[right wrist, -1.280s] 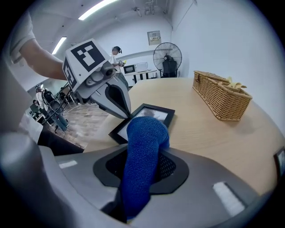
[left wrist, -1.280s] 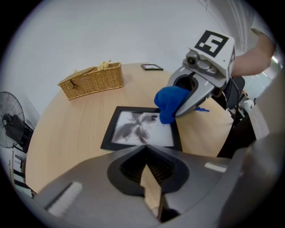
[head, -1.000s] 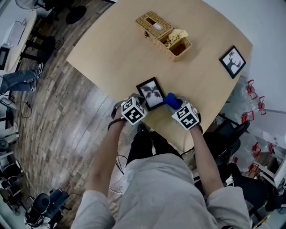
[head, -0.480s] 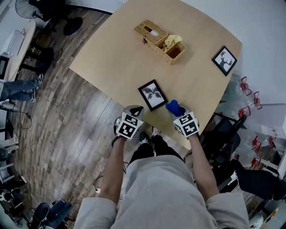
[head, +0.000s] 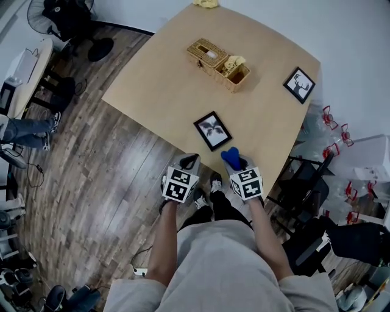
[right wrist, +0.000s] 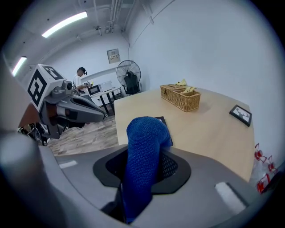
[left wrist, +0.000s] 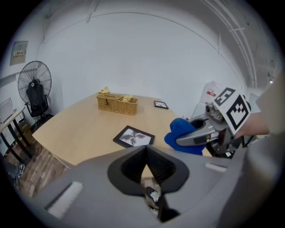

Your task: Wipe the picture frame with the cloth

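- Across the upper half of the head view lies the wooden table (head: pixel 164 85). Its far corner at 12 o'clock is cut off by the picture edge, and so is a yellow thing (head: pixel 206 3) lying there, too cropped to identify.
- At 6 o'clock the person (head: pixel 213 268) is seen from straight above: grey top, forearms and legs.
- Toward 12 o'clock on the table stands a wicker basket (head: pixel 203 63). Its lidded half shows something pale through a slot. The open half holds a crumpled yellow item (head: pixel 234 61) that cannot be made out further.
- The left gripper (left wrist: pixel 146 153) has its jaws pressed together with nothing between them. It hangs off the table at 7 o'clock of the picture frame.
- The right gripper (head: pixel 242 166) is clamped on the cloth, at 5 o'clock of the picture frame.
- The picture frame (head: pixel 212 130) lies flat near the table's near edge, at 6 o'clock of the basket. The right gripper view shows only one corner of it past the cloth.
- A second ago both grippers sat right against that frame, one on each side. Now they are drawn back past the table edge, apart from it.
- The cloth (right wrist: pixel 143 147), blue and knitted, stands up out of the right jaws and hides their tips.
- A smaller frame (head: pixel 299 85) with a deer print lies at 3 o'clock of the basket, by the table's corner.
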Action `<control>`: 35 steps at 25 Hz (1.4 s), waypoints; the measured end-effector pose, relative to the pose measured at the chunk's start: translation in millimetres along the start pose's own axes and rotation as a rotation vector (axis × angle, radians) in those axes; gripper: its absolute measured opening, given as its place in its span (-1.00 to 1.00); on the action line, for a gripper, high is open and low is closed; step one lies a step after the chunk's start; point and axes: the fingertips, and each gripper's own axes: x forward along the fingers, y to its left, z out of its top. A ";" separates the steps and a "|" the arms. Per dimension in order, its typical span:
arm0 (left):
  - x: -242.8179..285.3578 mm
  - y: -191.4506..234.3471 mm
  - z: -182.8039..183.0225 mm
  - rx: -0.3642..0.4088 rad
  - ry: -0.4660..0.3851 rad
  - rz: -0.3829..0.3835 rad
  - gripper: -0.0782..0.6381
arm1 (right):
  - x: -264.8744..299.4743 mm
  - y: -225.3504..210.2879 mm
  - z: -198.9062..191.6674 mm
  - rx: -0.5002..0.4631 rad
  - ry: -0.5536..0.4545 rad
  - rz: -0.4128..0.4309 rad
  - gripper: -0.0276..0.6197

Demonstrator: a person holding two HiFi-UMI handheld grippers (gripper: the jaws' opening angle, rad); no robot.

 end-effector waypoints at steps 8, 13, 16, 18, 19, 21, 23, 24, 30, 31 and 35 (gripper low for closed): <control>-24.7 -13.5 -8.4 0.016 -0.057 -0.013 -0.64 | -26.2 20.9 -4.7 0.040 -0.070 -0.066 -0.58; -33.9 -21.7 -20.1 0.035 -0.073 -0.018 -0.64 | -36.8 27.6 -14.0 0.050 -0.094 -0.085 -0.58; -42.2 -24.1 -24.8 0.026 -0.087 -0.012 -0.64 | -37.8 32.1 -23.2 0.066 -0.086 -0.085 -0.58; -47.3 -22.9 -26.0 0.020 -0.094 -0.005 -0.64 | -38.7 30.7 -24.6 0.080 -0.085 -0.094 -0.58; -49.7 -21.8 -25.9 0.016 -0.098 -0.001 -0.64 | -39.7 30.0 -23.4 0.085 -0.088 -0.098 -0.58; -53.7 -21.9 -26.9 0.001 -0.104 0.004 -0.64 | -43.7 29.9 -22.1 0.091 -0.100 -0.103 -0.58; -55.8 -22.4 -30.1 -0.005 -0.110 0.010 -0.64 | -47.8 31.9 -22.7 0.098 -0.113 -0.104 -0.58; -56.7 -22.9 -30.8 -0.003 -0.111 0.010 -0.64 | -48.6 33.4 -23.0 0.103 -0.120 -0.103 -0.58; -59.9 -24.1 -31.2 0.002 -0.107 -0.006 -0.64 | -45.2 32.3 -23.3 0.123 -0.140 -0.100 -0.58; -61.1 -24.5 -30.8 -0.005 -0.112 -0.008 -0.64 | -45.1 32.3 -22.3 0.126 -0.145 -0.100 -0.58; -62.1 -28.2 -28.2 -0.017 -0.126 -0.009 -0.64 | -45.9 33.7 -16.8 0.117 -0.167 -0.100 -0.58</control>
